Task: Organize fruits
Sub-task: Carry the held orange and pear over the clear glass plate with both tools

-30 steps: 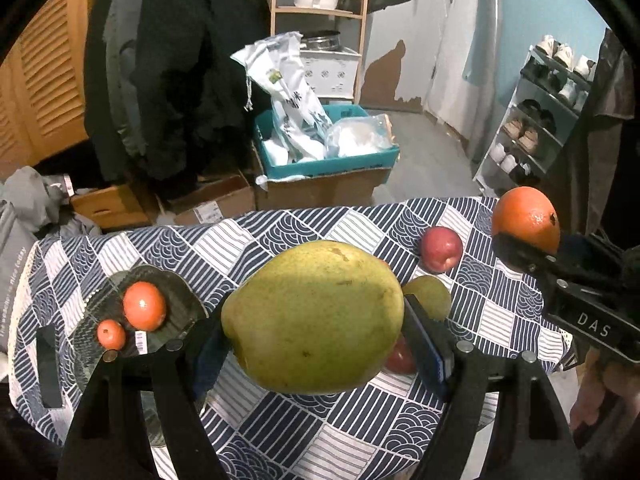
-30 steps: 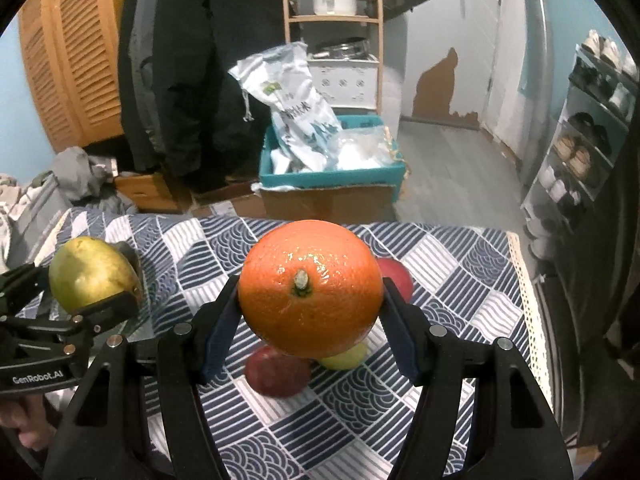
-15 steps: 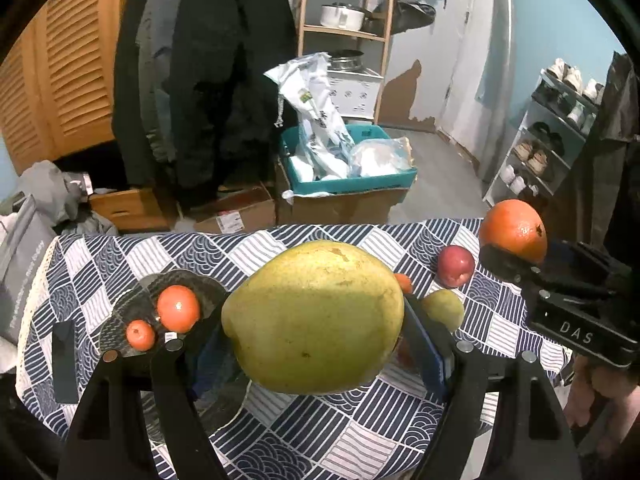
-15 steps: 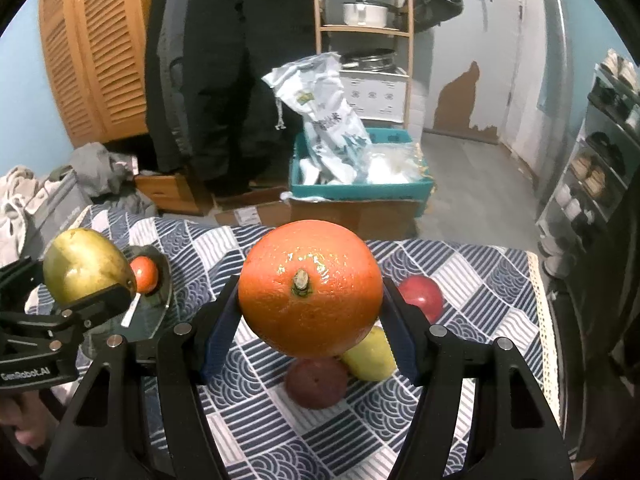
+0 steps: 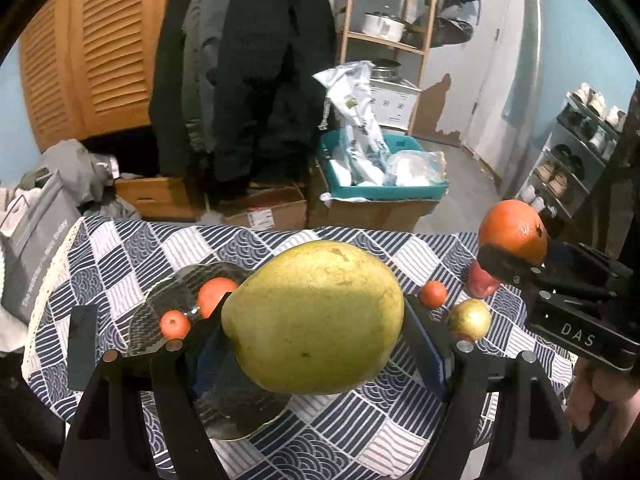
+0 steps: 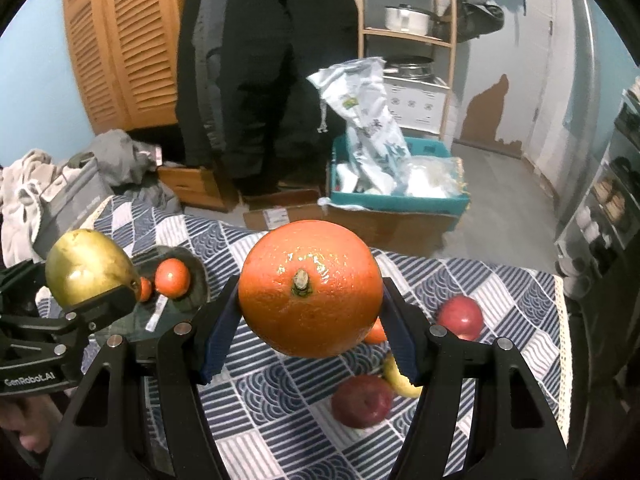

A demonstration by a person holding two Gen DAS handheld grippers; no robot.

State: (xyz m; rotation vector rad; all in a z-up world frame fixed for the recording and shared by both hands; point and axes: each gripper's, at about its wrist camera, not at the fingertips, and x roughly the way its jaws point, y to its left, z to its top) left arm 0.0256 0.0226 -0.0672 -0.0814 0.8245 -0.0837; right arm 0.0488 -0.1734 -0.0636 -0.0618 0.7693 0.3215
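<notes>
My left gripper [image 5: 316,344] is shut on a big yellow-green pear [image 5: 314,316], held above the glass plate [image 5: 168,300] at the table's left. Two small tangerines [image 5: 212,296] lie on that plate. The right gripper [image 6: 310,320] is shut on a large orange [image 6: 310,288], held above the table's right half. Each view also shows the other gripper from the side: the orange [image 5: 512,230] at right, the pear [image 6: 90,266] at left. Loose on the cloth lie two red apples [image 6: 460,316], a yellow-green fruit [image 5: 468,318] and a small tangerine [image 5: 433,293].
A blue-and-white patterned cloth [image 6: 280,392] covers the table. A dark flat object [image 5: 82,342] lies near its left edge. Behind the table stand cardboard boxes, a teal crate [image 6: 400,196] with bags, hanging coats and a wooden shelf. A shoe rack [image 5: 576,152] is at right.
Both grippers, still holding their fruit, have drawn back and up from the table. The plate and loose fruits now sit further right in both views.
</notes>
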